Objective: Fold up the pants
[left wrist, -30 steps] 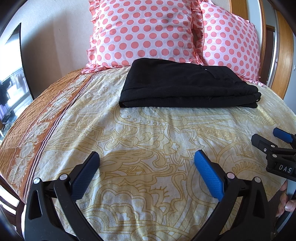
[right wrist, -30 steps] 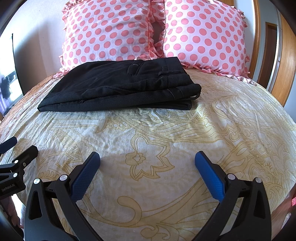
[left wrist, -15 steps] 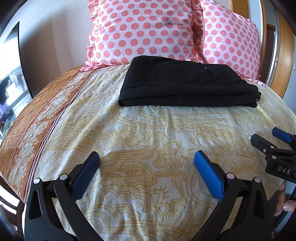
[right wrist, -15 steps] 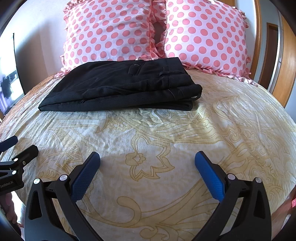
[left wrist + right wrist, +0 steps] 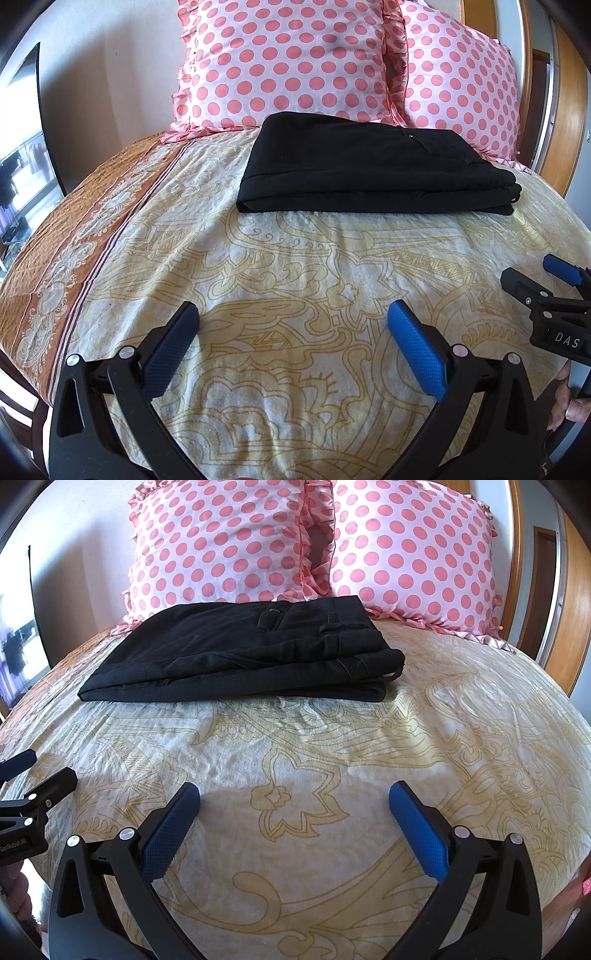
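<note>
Black pants (image 5: 236, 657) lie folded in a flat stack on the patterned bedspread (image 5: 332, 760), just before two polka-dot pillows (image 5: 295, 62). The left gripper (image 5: 293, 314) and right gripper (image 5: 294, 794) hover spread and empty, well short. Any careless regrasp risks dragging the loose layers apart.

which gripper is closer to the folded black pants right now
Roughly level; maybe the right, barely. The left gripper faces the black pants toward their folded end, the right gripper toward the waistband end; both open, well short.
</note>
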`<state>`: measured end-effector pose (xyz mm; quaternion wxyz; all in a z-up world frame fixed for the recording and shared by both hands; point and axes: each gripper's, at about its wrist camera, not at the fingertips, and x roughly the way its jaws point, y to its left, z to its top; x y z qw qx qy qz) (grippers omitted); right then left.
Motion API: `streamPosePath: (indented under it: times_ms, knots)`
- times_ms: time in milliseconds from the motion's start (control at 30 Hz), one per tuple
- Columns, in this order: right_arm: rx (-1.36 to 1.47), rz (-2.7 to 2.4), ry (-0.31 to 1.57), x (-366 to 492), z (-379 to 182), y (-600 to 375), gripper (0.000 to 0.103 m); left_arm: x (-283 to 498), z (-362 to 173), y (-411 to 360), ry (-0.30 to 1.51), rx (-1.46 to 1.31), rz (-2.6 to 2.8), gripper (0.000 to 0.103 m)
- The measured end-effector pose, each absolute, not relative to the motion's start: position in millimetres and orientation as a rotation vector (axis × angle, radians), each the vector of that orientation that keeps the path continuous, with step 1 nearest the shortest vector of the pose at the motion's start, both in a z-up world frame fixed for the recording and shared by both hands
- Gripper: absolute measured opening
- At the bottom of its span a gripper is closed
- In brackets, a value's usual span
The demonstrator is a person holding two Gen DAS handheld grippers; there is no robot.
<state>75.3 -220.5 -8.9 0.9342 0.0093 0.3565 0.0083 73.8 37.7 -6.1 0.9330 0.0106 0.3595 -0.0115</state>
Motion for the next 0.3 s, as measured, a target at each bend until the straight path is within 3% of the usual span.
streamPosePath:
  times_ms: [300]
  knots:
    - [0.019,0.017,0.729,75.2,-9.0,-220.5,0.102,74.5,-5.7,36.1,0.745,0.023,-0.029,0.101]
